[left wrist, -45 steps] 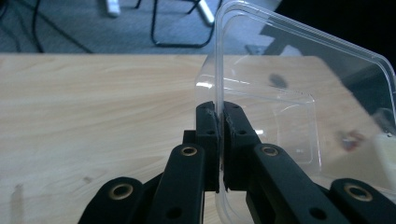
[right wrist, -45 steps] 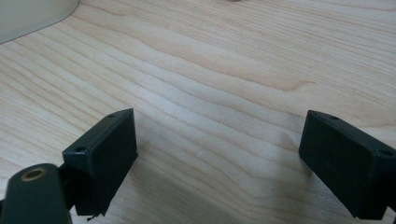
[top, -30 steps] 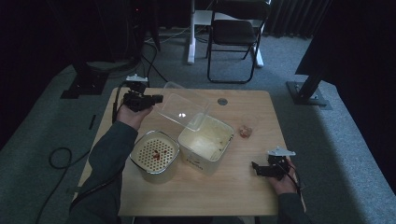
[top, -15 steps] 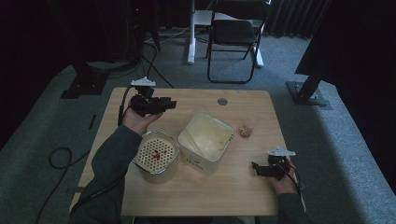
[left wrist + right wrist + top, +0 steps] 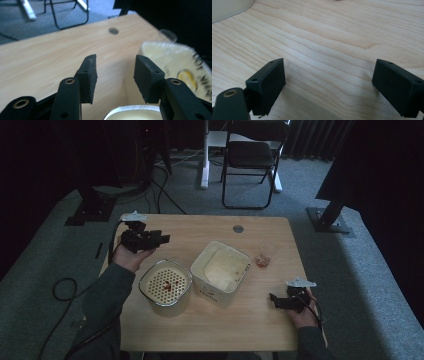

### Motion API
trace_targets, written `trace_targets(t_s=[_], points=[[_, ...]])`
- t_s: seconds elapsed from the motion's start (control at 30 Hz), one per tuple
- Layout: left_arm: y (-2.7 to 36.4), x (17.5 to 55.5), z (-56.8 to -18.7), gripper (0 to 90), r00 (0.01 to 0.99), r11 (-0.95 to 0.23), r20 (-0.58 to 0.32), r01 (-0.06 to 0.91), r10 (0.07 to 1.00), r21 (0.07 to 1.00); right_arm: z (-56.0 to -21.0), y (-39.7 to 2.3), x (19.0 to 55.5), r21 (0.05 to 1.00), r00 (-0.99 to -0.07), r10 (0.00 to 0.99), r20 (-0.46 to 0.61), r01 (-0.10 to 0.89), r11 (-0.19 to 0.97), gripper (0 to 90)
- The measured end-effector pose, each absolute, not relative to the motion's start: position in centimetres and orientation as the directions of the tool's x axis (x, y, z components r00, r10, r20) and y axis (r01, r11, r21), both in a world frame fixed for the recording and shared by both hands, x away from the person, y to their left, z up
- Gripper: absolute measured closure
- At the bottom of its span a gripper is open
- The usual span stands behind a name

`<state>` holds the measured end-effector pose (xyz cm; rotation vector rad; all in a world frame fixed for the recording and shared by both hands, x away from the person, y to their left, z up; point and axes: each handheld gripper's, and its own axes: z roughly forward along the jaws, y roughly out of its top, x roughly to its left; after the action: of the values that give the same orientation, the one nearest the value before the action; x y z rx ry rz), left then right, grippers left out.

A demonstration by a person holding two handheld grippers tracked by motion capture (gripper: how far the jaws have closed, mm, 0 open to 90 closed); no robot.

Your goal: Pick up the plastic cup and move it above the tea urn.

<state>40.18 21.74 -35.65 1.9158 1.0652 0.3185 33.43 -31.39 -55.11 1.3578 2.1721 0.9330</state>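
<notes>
From where I stand, the lidding of the tub [image 5: 206, 292] looks like the step in hand. It sits just past the middle of the table [image 5: 250, 330], and the clear lid [image 5: 225, 266] seems to lie across its top. Whether it's clicked down I can't tell. The left gripper [image 5: 165, 239] hangs at about ten o'clock, a little apart from the tub. Its jaws have just been opening and stand half spread with nothing between them. In the left gripper view the left gripper [image 5: 115, 72] points past the tub's corner, with the lid [image 5: 172, 60] off to one side. The round strainer [image 5: 146, 281], red scraps in it, sits at eight o'clock, just beside the tub. The right gripper [image 5: 273, 299] rests low at four o'clock, spread wide over bare wood, well apart from everything. A small reddish bit [image 5: 262, 261] lies at three o'clock. I'd guess the next move is to press the lid's edges home, which calls for bringing a gripper back over the tub while the other steadies its wall.
</notes>
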Motion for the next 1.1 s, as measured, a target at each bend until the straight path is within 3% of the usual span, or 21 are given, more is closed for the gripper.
trace_targets(t_s=[0.17,0.33,0.47,0.57,0.77,1.1], points=[[23.2,38.4,-38.7,50.2,0.576,-0.278,-0.163,0.600,0.801,0.750,-55.1,-31.4,33.4,0.722,-0.437,0.900,0.007,0.625,0.297,10.9],[23.6,38.2,-42.1,50.2,0.559,-0.284,-0.206,0.663,0.803,0.693,-55.1,-31.3,33.4,0.722,-0.435,0.901,0.008,0.626,0.296,10.9],[23.7,38.7,-43.5,55.8,0.551,-0.296,-0.210,0.687,0.808,0.664,-55.1,-31.3,33.4,0.722,-0.433,0.901,0.008,0.626,0.295,10.9],[23.6,39.0,-43.6,64.2,0.540,-0.292,-0.198,0.686,0.818,0.666,-55.1,-31.3,33.4,0.722,-0.433,0.901,0.008,0.626,0.295,10.9],[23.5,40.1,-43.3,66.7,0.490,-0.285,-0.126,0.677,0.863,0.679,-55.1,-31.3,33.4,0.722,-0.434,0.901,0.008,0.626,0.295,10.9],[24.6,43.6,-43.6,68.5,0.374,-0.156,-0.185,0.715,0.909,0.681,-55.1,-31.3,33.4,0.722,-0.433,0.901,0.008,0.626,0.294,10.9]])
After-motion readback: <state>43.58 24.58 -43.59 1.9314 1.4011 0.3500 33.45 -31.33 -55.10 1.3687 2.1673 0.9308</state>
